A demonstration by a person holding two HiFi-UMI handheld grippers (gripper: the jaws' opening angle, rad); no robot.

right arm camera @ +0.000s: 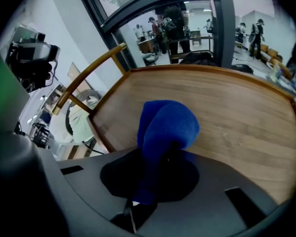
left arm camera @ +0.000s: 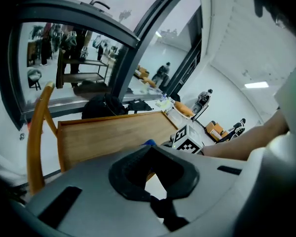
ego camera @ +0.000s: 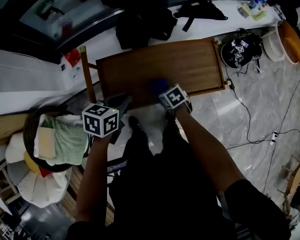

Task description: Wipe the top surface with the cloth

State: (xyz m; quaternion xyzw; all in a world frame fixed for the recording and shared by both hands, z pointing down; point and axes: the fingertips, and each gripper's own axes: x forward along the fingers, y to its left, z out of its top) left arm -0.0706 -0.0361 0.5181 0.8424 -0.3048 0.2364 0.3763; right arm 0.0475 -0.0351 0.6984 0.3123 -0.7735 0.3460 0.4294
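A wooden table top (ego camera: pixel 160 69) with a raised rim lies in front of me, also seen in the left gripper view (left arm camera: pixel 113 132) and the right gripper view (right arm camera: pixel 227 112). My right gripper (ego camera: pixel 162 91) is over its near edge, shut on a blue cloth (ego camera: pixel 159 85). In the right gripper view the cloth (right arm camera: pixel 165 125) bulges up out of the right gripper (right arm camera: pixel 163 167) above the wood. My left gripper (ego camera: pixel 121 105) hovers just off the near left corner with nothing in it; its jaws are hidden behind its grey body (left arm camera: pixel 153 174). The cloth's tip (left arm camera: pixel 149 143) peeks beside it.
A wooden chair back (ego camera: pixel 87 74) stands at the table's left end. A round basket (ego camera: pixel 31 120) with a green towel sits on the floor at left. A black bag (ego camera: pixel 142 26) lies beyond the table. Black gear (ego camera: pixel 240 51), cables (ego camera: pixel 260 124) and an orange bowl (ego camera: pixel 292 41) are at right.
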